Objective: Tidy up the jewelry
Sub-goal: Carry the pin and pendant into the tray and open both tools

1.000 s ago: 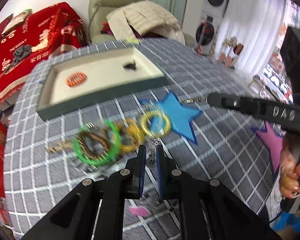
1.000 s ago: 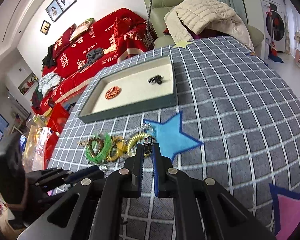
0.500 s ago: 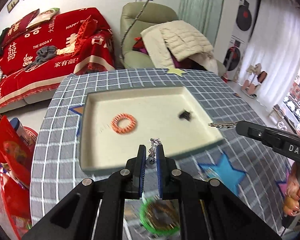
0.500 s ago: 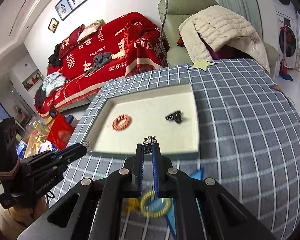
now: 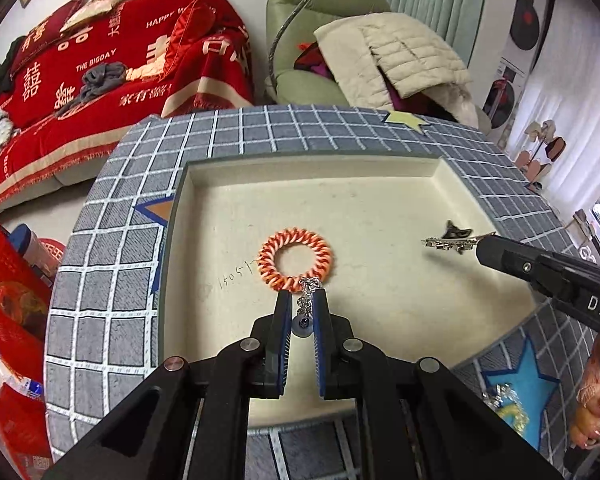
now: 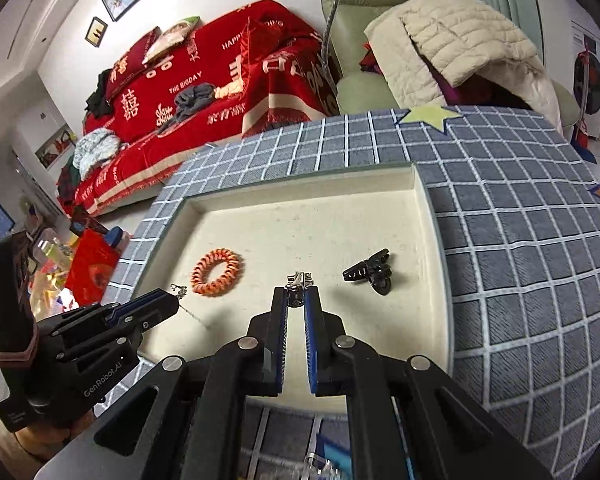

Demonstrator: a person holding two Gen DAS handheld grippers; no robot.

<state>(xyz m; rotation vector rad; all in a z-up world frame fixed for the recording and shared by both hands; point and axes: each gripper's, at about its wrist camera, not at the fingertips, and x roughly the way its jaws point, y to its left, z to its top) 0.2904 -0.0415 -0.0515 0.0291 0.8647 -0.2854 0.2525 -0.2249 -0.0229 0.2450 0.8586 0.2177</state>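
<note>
Because the left wrist view looks straight along the left claw (image 5: 302, 312), it shows the claw clenched on a silver chain (image 5: 307, 300) whose dark round charm hangs between the blue pads, held above the cream floor of the tray (image 5: 380, 200). An orange coil hair tie (image 5: 294, 260) lies in the tray just beyond the fingertips. To the right, the right claw (image 5: 485, 245) reaches in over the tray with a silver piece (image 5: 446, 243) protruding from its tip, in front of a black hair clip (image 5: 456, 232). On the tabletop (image 5: 100, 280) outside the tray, a yellow coil (image 5: 510, 412) rests on a blue star patch, presumably awaiting transfer.

In the right wrist view, the right claw (image 6: 296, 298) is clenched on the silver piece (image 6: 299, 280), poised over the tray (image 6: 300, 192) between the orange coil hair tie (image 6: 217, 271) and the black hair clip (image 6: 370, 272). The left claw (image 6: 172, 300) enters at left gripping the silver chain (image 6: 179, 290). Both items appear carried over the tray for release onto bare floor, apart from the pieces already stored.
</note>
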